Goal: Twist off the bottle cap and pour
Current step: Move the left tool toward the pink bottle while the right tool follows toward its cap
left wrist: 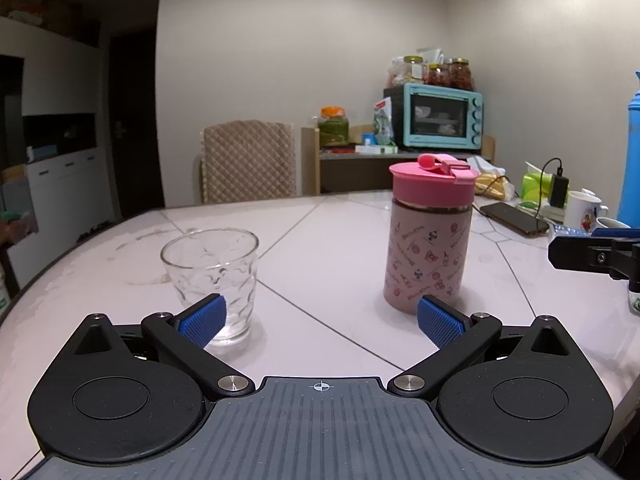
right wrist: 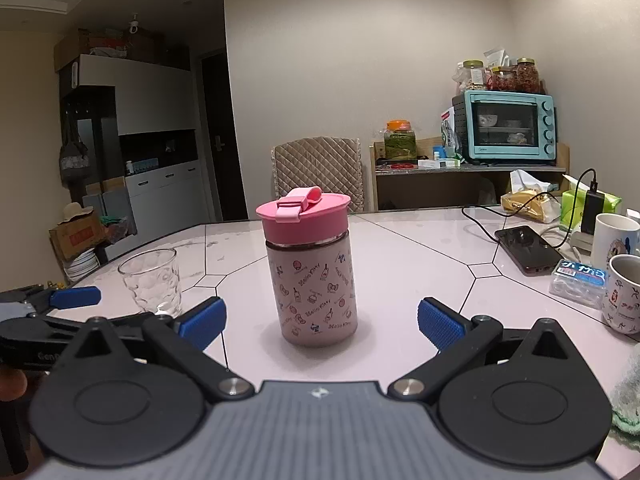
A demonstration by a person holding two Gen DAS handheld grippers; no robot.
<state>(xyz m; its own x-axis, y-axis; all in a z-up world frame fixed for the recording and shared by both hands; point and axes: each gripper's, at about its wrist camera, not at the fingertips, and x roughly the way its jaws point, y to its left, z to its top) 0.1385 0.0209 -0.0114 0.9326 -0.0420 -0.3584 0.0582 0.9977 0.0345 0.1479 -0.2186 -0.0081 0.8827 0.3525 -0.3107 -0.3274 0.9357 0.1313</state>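
A pink patterned bottle (right wrist: 316, 288) with a pink screw cap (right wrist: 303, 218) stands upright on the pale table (right wrist: 400, 248). It also shows in the left wrist view (left wrist: 428, 248), right of centre. An empty clear glass (left wrist: 212, 280) stands to its left, also in the right wrist view (right wrist: 154, 280). My left gripper (left wrist: 322, 320) is open and empty, close behind the glass and bottle. My right gripper (right wrist: 322, 320) is open and empty, facing the bottle from a short distance. Each gripper shows at the edge of the other's view.
On the table's right side lie a dark phone (right wrist: 528, 250) with a cable, a charger, mugs (right wrist: 614, 240), a small plastic box (right wrist: 578, 282) and a tall blue flask (left wrist: 630, 160). A padded chair (right wrist: 318, 172) and a shelf with a teal oven (right wrist: 508, 126) stand behind.
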